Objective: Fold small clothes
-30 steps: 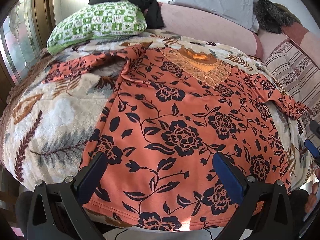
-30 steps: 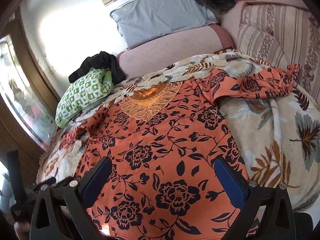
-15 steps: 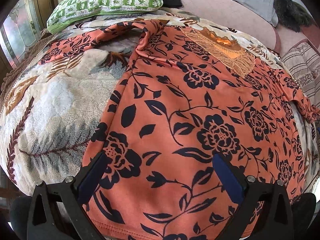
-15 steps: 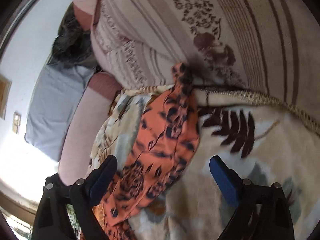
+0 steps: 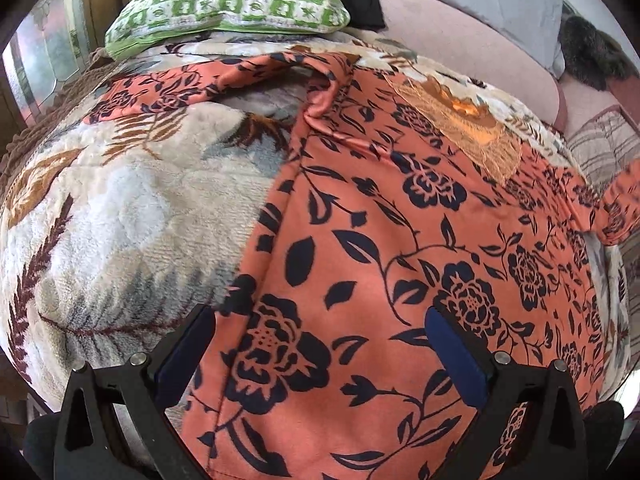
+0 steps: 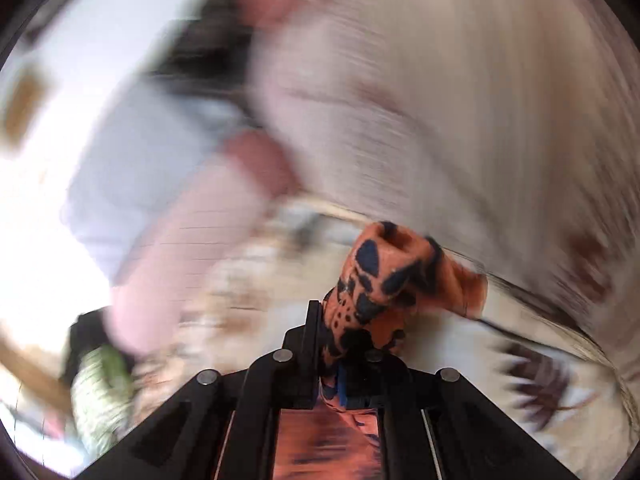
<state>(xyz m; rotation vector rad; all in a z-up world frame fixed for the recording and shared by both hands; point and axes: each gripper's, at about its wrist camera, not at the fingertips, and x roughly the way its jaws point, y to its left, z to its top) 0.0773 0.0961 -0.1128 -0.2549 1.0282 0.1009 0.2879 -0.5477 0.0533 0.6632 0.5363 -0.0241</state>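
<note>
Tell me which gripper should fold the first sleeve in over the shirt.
Right. The right gripper is already shut on a bunch of the orange floral shirt, apparently its sleeve end. The left gripper hangs open above the hem, gripping nothing.

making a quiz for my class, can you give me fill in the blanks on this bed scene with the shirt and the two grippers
1. The orange shirt is printed with dark ____.
2. The right gripper is shut on the shirt's ____.
3. The left gripper has its fingers ____, over the shirt's hem.
4. The pillow at the head of the bed has a ____ and white pattern.

Missing words: flowers; sleeve; open; green
</note>
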